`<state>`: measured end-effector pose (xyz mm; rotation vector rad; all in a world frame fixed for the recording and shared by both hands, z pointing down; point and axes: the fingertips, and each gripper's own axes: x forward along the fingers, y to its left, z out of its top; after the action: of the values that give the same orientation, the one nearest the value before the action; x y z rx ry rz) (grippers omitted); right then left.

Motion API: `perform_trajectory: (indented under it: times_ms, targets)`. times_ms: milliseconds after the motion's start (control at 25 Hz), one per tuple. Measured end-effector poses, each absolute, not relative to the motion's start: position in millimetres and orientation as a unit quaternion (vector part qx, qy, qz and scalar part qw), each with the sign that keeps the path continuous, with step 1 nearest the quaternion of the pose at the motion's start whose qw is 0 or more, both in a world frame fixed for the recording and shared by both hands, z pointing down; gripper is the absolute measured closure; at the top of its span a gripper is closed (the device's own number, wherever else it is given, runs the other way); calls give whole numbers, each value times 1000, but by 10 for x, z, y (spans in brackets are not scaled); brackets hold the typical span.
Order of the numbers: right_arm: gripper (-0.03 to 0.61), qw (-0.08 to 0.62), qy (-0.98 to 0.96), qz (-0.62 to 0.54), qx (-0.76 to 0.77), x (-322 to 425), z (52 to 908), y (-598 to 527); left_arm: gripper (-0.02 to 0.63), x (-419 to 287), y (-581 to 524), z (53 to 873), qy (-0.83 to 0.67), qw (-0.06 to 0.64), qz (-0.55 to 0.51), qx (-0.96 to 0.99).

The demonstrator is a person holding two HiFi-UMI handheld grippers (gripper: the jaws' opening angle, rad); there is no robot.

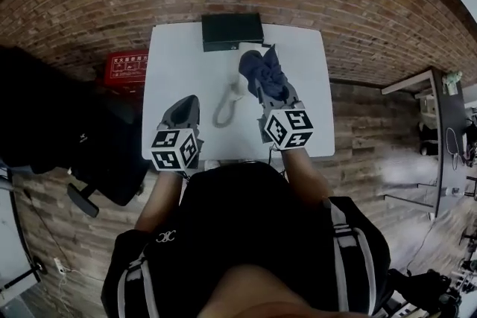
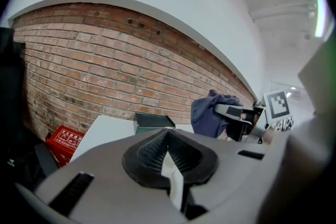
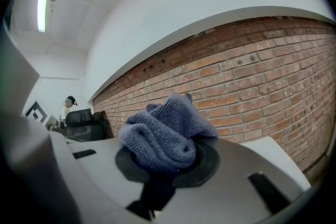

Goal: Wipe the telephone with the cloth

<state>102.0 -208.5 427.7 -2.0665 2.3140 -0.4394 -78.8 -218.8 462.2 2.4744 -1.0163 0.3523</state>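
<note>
In the head view, the white telephone lies mid-table, mostly hidden under a blue cloth, with its coiled cord trailing toward me. My right gripper is shut on the cloth just over the phone. The right gripper view shows the cloth bunched between the jaws, covering the tips. My left gripper hovers over the table's near left, shut and empty. Its own view shows the pads pressed together, with the cloth and the right gripper to its right.
A dark green box sits at the back edge of the white table, against the brick wall, and also shows as the box in the left gripper view. A red crate and a black chair stand left of the table.
</note>
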Motion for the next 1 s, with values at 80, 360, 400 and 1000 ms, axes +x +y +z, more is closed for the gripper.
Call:
perform_trajectory:
  times_ms: [80, 360, 400, 1000]
  targets:
    - [537, -10, 748, -125, -652, 1080, 4274, -2228, 621, -784, -2240, 4630, -383, 221, 126, 888]
    - [537, -60, 770, -124, -623, 1317, 4605, -2590, 621, -721, -2301, 4630, -427, 220, 112, 870]
    - [537, -67, 771, -123, -621, 1369, 4641, -2645, 621, -724, -2313, 4629, -434, 221, 109, 866]
    - [537, -116, 784, -138, -594, 1743, 5069, -3493, 621, -736, -2245, 4890, -482, 252, 133, 828]
